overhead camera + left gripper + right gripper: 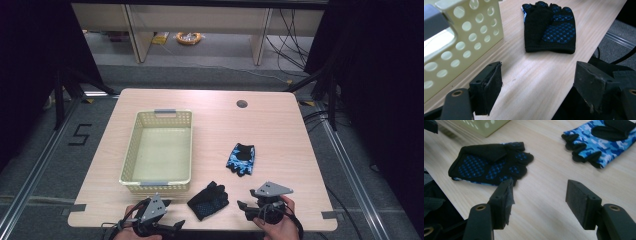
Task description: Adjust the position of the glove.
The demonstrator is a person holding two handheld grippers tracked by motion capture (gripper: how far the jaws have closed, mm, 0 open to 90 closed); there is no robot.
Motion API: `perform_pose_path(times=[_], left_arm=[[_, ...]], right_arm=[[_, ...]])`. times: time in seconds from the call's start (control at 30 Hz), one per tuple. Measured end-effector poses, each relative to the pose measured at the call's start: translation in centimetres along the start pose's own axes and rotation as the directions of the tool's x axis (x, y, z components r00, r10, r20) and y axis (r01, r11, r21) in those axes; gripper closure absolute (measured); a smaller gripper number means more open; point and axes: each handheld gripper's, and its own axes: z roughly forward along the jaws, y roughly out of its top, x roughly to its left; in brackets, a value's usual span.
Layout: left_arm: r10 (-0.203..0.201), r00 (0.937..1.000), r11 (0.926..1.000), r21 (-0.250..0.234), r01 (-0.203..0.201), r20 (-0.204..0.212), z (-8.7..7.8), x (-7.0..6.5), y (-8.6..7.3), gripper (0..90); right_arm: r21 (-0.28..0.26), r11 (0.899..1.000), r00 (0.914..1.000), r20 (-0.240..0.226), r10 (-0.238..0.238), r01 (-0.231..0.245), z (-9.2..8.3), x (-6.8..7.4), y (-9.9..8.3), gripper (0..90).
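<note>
Both sets of fingers (584,205) were spread wide with nothing between them, so no grab yet: the left gripper (172,225) and right gripper (243,209) sat at the near table edge, either side of the black glove (208,200). That glove lay flat, palm dots up, just right of the basket (131,155), pretty much teed up for a pick and a short drop in. Blue camo glove (241,159) sat farther back on the table (280,130), well apart from everything, probably second in line.
</note>
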Motion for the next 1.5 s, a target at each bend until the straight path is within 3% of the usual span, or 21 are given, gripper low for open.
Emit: perform_pose_path(times=[0.03, 0.1, 0.17, 0.2, 0.27, 0.33, 0.57, 0.7, 0.73, 0.87, 0.9, 0.97, 1.0, 1.03, 1.07, 1.1, 1.13, 1.17, 1.37, 1.43, 1.5], left_arm=[[0.005, 0.9998, 0.9999, -0.013, -0.005, -0.02, 0.2, 0.0, 0.0, 22.5], [-0.014, 0.9999, 0.9994, -0.032, 0.013, -0.004, 0.5, -0.1, 0.3, 23.1], [0.015, 0.9999, 0.9999, -0.008, -0.015, -0.004, 0.6, 0.1, 0.7, 23.8], [0.012, 0.9999, 0.9998, -0.015, -0.012, -0.002, 0.9, 0.0, 0.8, 24.2], [0.049, 0.9987, 0.9986, -0.018, -0.05, -0.014, 1.3, 0.2, 1.2, 25.2], [0.024, 0.9997, 0.9997, -0.01, -0.024, -0.006, 1.7, 0.1, 1.6, 26.6], [0.04, 0.9991, 0.9991, -0.01, -0.041, -0.008, 2.8, 0.0, 2.1, 29.3], [0.06, 0.9981, 0.9982, 0.005, -0.06, -0.011, 3.4, 0.0, 2.3, 30.2], [0.047, 0.9988, 0.9989, 0.011, -0.047, -0.014, 3.6, 0.0, 2.3, 30.8], [0.061, 0.9979, 0.9981, 0.011, -0.061, -0.018, 3.9, 0.2, 2.5, 32.1], [0.062, 0.9978, 0.998, 0.014, -0.061, -0.023, 3.9, 0.2, 2.6, 34.2], [0.045, 0.9987, 0.9989, 0.017, -0.044, -0.025, 4.2, 0.2, 2.6, 34.9], [0.07, 0.997, 0.9971, 0.03, -0.069, -0.031, 4.2, 0.4, 2.7, 35.3], [0.07, 0.997, 0.9971, 0.03, -0.069, -0.031, 4.2, 0.4, 2.7, 35.9], [0.041, 0.9987, 0.9989, 0.023, -0.041, -0.029, 4.3, 0.3, 2.6, 35.9], [0.067, 0.9972, 0.9974, 0.028, -0.066, -0.033, 4.3, 0.4, 2.7, 40.2], [0.044, 0.9988, 0.9989, 0.017, -0.043, -0.024, 4.4, 0.2, 2.6, 40.2], [0.072, 0.997, 0.9969, 0.032, -0.072, -0.027, 4.4, 0.2, 2.6, 41.8], [0.097, 0.995, 0.9934, 0.064, -0.095, -0.025, 4.7, 0.0, 2.4, 49.2], [0.094, 0.9956, 0.9935, 0.065, -0.094, 0.0, 4.9, -0.2, 2.4, 56.0], [0.1, 0.995, 0.9926, 0.069, -0.1, -0.001, 5.0, -0.1, 2.4, 59.3]], right_arm=[[0.001, 1.0, 0.9999, 0.004, -0.012, 0.012, 0.1, 0.0, 0.2, 41.0], [0.007, 1.0, 0.9998, 0.002, -0.018, 0.018, 0.5, 0.1, 0.7, 43.1], [0.002, 0.998, 0.9982, 0.0, -0.059, 0.059, 1.1, 0.1, 1.3, 44.4], [0.015, 0.999, 0.9989, -0.011, -0.045, 0.045, 1.3, 0.3, 1.5, 45.4], [0.011, 0.997, 0.9971, -0.018, -0.074, 0.074, 2.2, 0.4, 2.1, 46.4], [0.016, 0.993, 0.993, -0.033, -0.113, 0.114, 3.5, 0.6, 3.0, 49.5], [0.024, 0.991, 0.9898, -0.055, -0.131, 0.133, 5.6, 0.9, 4.1, 54.2], [0.076, 0.987, 0.9879, -0.075, -0.136, 0.141, 6.7, 0.8, 4.7, 54.7], [0.052, 0.985, 0.9843, -0.072, -0.161, 0.165, 7.3, 0.8, 4.8, 54.7], [0.091, 0.981, 0.9825, -0.089, -0.163, 0.171, 7.7, 0.8, 5.0, 55.0], [0.075, 0.98, 0.9791, -0.098, -0.178, 0.186, 8.3, 0.7, 5.0, 55.6], [0.087, 0.978, 0.9774, -0.116, -0.176, 0.187, 8.6, 0.6, 4.9, 57.4], [0.103, 0.979, 0.9785, -0.125, -0.164, 0.177, 8.7, 0.7, 4.9, 58.2], [0.097, 0.974, 0.9733, -0.123, -0.194, 0.206, 8.9, 0.6, 4.8, 58.9], [0.097, 0.974, 0.9733, -0.123, -0.194, 0.206, 8.9, 0.6, 4.8, 58.9], [0.111, 0.974, 0.9755, -0.117, -0.186, 0.199, 8.7, 0.8, 4.8, 61.8], [0.111, 0.974, 0.9755, -0.117, -0.186, 0.199, 8.7, 0.8, 4.8, 61.8], [0.113, 0.969, 0.9711, -0.116, -0.209, 0.222, 8.6, 0.7, 4.8, 64.7], [0.116, 0.971, 0.9737, -0.12, -0.193, 0.207, 8.5, 0.9, 4.7, 73.6], [0.093, 0.984, 0.9826, -0.118, -0.143, 0.155, 8.5, 0.9, 4.4, 76.5], [0.108, 0.982, 0.9821, -0.124, -0.142, 0.155, 8.3, 0.8, 4.4, 77.7]])
